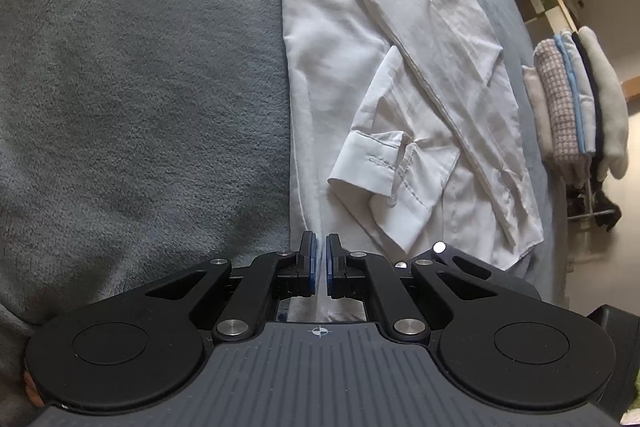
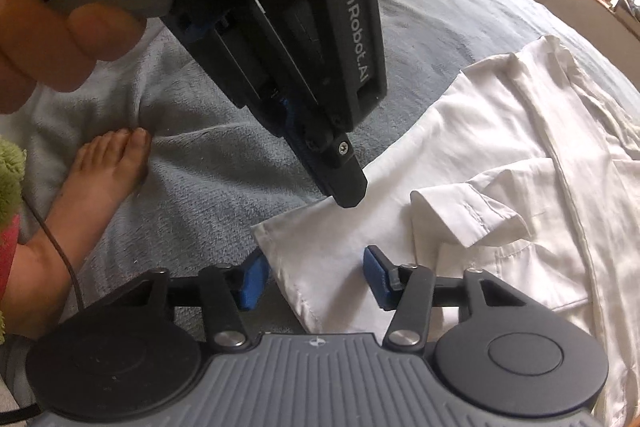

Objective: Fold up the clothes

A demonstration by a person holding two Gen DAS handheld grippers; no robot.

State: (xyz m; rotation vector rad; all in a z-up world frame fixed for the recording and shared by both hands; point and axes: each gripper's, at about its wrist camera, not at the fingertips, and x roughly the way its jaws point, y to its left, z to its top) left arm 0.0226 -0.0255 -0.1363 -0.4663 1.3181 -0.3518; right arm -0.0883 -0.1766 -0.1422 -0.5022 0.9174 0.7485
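A broad stretch of the grey fleece blanket (image 1: 132, 75) lay bare to the left of the partly folded white cotton shirt (image 1: 344, 67), giving open room for a gripper on that side. At the shirt's near corner the way was crowded: the black left gripper (image 2: 350, 193) pressed its tip onto the hem directly ahead of the right gripper (image 2: 316, 277), whose blue pads stood apart around that corner. A bare foot (image 2: 108, 167) rested on the blanket to the left.
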